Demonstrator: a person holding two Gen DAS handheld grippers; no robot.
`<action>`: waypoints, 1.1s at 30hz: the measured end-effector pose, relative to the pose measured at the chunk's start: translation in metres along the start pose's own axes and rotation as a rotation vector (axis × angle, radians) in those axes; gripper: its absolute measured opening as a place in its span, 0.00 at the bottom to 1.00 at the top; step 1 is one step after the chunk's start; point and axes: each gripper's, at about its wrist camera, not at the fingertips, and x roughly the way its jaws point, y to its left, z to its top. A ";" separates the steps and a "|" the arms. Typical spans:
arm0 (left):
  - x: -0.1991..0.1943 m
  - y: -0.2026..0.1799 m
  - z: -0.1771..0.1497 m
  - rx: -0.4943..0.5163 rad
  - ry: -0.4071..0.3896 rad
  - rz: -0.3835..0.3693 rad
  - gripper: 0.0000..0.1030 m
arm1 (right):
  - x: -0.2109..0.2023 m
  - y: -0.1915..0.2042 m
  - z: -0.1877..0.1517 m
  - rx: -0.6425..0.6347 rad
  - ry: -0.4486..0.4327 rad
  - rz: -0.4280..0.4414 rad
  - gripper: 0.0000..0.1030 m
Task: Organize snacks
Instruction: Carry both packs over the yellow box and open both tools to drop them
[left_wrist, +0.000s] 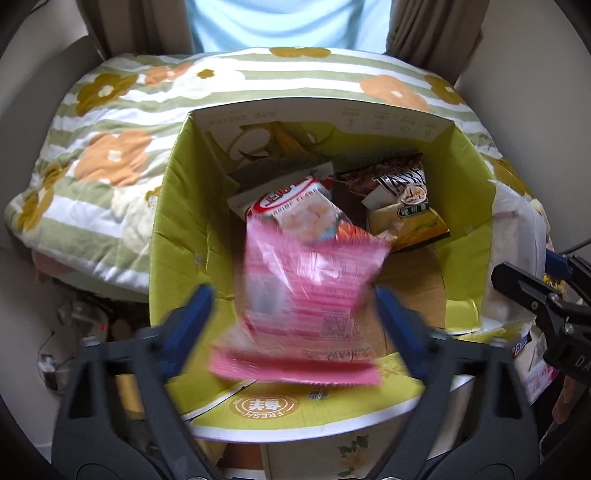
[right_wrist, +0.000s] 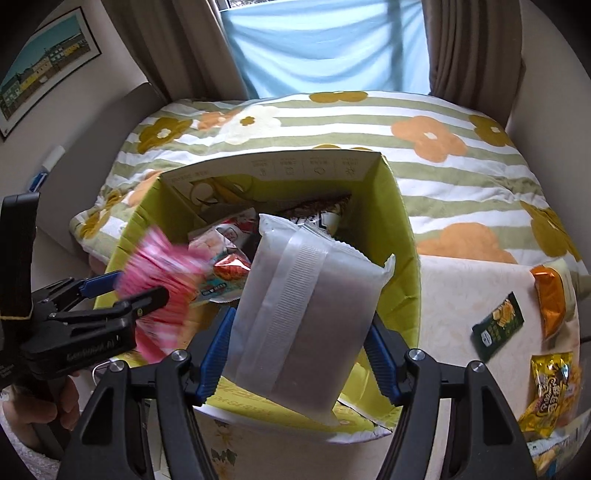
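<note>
A flowered striped quilt (right_wrist: 461, 177) lies below brown curtains (right_wrist: 476, 48), a framed picture (right_wrist: 44, 70) hanging left.

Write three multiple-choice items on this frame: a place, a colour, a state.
1. Where does the dark green packet lie? A in the box; B on the cream surface right of the box; C on the floor.
2. The box's inner walls are: A lime green; B red; C blue.
3. The right gripper is: A open, empty; B shut on the white packet; C holding a bottle.
Answers: 1 B, it lies flat outside the box; 2 A, the walls show lime green; 3 B, its fingers clamp the packet's sides.
</note>
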 end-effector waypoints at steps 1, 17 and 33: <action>-0.001 0.000 -0.002 0.001 -0.010 -0.003 0.97 | 0.000 -0.001 0.000 0.003 0.002 -0.006 0.61; -0.018 0.017 -0.018 -0.088 -0.015 -0.012 0.97 | 0.034 0.002 -0.009 -0.071 0.081 0.035 0.72; -0.035 0.005 -0.029 -0.043 -0.046 -0.019 0.97 | 0.016 0.007 -0.015 -0.079 0.020 0.025 0.95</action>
